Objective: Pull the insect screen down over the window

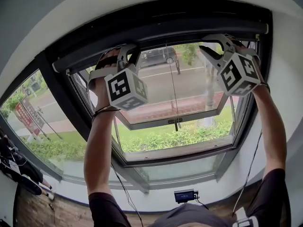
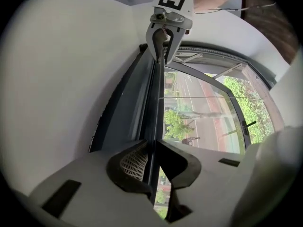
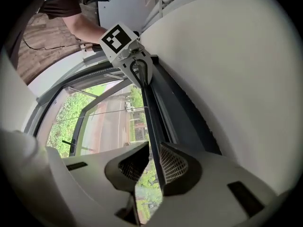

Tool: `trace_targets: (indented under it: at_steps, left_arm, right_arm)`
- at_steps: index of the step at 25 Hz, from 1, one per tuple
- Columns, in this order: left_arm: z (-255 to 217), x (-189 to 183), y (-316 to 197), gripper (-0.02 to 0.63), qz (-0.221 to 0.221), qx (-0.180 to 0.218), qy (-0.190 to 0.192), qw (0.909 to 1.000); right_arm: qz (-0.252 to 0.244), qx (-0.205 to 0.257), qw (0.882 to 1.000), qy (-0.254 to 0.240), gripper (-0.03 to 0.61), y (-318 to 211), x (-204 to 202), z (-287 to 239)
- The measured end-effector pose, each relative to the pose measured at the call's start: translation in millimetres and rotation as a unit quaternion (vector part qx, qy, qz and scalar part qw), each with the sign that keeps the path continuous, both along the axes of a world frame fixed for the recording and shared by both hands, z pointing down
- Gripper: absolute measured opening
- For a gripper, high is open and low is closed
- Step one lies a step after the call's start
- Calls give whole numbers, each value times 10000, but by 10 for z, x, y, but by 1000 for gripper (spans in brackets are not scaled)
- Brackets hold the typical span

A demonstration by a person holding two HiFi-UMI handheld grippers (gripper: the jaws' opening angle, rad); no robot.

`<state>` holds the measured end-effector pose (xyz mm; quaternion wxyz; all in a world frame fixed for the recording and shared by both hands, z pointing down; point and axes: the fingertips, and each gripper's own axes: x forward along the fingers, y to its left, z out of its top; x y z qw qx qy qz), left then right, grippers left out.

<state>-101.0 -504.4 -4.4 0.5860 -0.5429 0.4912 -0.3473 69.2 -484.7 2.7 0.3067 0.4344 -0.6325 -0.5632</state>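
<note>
The insect screen's dark pull bar (image 1: pixel 170 36) runs across the top of the window, just under the roller housing. Both of my grippers are raised to it. The left gripper (image 1: pixel 128 51) sits at the bar's left part; in the left gripper view its jaws (image 2: pixel 152 157) are closed with the thin bar (image 2: pixel 158 103) pinched between the ribbed pads. The right gripper (image 1: pixel 215 41) sits near the bar's right end; in the right gripper view its jaws (image 3: pixel 154 160) hold the same bar (image 3: pixel 149 112) between the pads. Each gripper shows far along the bar in the other's view: right gripper (image 2: pixel 164 44), left gripper (image 3: pixel 140 72).
Below the bar an outward-tilted window sash (image 1: pixel 175 117) stands open, with a thin cord (image 1: pixel 174 93) hanging in front of it. White curved wall (image 1: pixel 284 79) frames the window. A small dark device (image 1: pixel 184 195) with cables lies on the sill. Street and hedges lie outside.
</note>
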Motion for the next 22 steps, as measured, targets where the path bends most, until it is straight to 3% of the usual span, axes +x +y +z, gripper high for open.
trace_targets:
  at_steps: [8,14,17,22]
  left_arm:
    - [38,74,-39,48,-209,88,-155,9996]
    - [62,97,-82,38,-226,-218,-344,9989]
    - [74,94,-102,32,-300,-375,-459,9978]
    - [96,82,-80,25,-338,-585,-412,9969]
  right_arm:
    - [218,-56,9994,278,60,-191,-196,-17]
    - [476,-78,9969,626,60,-315,-210,-35]
    - [522,-166,9953,800,28,-328,-220,-33]
    - [492,-393,9941,887,21,-315,-226,-2]
